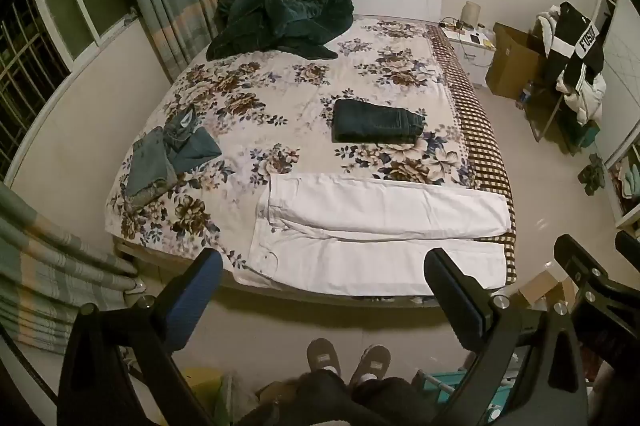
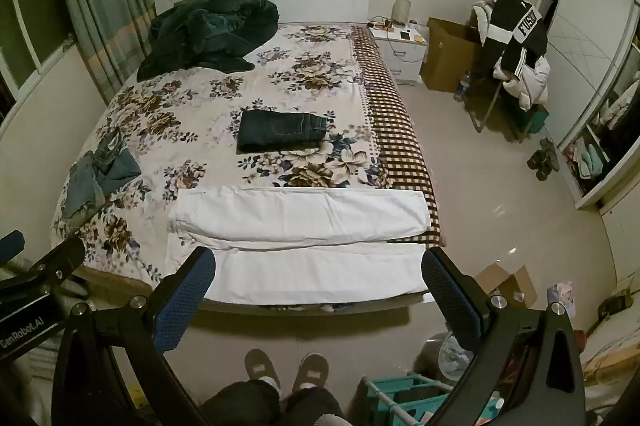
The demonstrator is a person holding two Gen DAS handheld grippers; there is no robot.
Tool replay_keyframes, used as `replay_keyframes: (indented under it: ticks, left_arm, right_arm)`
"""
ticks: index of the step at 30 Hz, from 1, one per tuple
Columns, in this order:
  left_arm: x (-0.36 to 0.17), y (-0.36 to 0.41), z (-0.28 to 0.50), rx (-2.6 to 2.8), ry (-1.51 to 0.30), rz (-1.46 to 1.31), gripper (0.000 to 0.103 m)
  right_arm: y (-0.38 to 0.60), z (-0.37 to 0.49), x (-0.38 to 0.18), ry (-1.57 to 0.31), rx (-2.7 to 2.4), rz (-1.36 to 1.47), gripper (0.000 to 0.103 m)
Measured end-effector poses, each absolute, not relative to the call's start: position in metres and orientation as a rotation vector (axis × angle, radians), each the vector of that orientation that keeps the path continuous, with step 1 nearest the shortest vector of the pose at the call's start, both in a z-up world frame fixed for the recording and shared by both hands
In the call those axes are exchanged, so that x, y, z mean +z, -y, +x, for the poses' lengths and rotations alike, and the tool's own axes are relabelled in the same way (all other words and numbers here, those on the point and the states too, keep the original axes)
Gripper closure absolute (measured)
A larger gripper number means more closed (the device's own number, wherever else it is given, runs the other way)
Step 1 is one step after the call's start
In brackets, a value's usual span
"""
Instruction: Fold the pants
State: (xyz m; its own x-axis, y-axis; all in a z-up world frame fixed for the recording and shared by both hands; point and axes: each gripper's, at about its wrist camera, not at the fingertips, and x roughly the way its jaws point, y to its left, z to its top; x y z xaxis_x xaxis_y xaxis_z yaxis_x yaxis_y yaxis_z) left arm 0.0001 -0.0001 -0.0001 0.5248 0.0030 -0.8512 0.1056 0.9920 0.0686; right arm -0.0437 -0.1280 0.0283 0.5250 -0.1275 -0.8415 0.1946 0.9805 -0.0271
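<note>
- Two grippers, neither loaded: left gripper (image 1: pixel 324 280) and right gripper (image 2: pixel 318 280) both show jaws spread wide with nothing between them, hovering short of the bed (image 1: pixel 304 98), apart from the cloth.
- White pants (image 1: pixel 372 226) lie flat along the bed's near edge, at 12 o'clock from both grippers; waistband toward 9 o'clock, legs running toward 3 o'clock, side by side.
- Risk: the near leg sits right at the mattress edge, so a one-sided pull could likely drag it onto the floor.
- Risk: a shallow pinch may catch only the top layer, leaving the fold crooked.
- Risk: the floral sheet (image 1: pixel 248 162) may be pinched along with the fabric.
- Folded dark pants (image 1: pixel 378 122) and the grey garment heap (image 1: pixel 168 154) lie well apart, so interference appears unlikely.
</note>
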Motion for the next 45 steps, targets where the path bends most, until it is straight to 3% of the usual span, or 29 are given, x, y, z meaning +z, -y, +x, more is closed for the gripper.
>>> replay_keyframes:
  ticks: [45]
  left_arm:
    - [0.0005,-0.0002,-0.0003,-0.062,-1.006,0.113,0.0]
  right_arm:
    - [0.1237,-0.0472,0.0343,-0.995,-0.191,0.071,0.0]
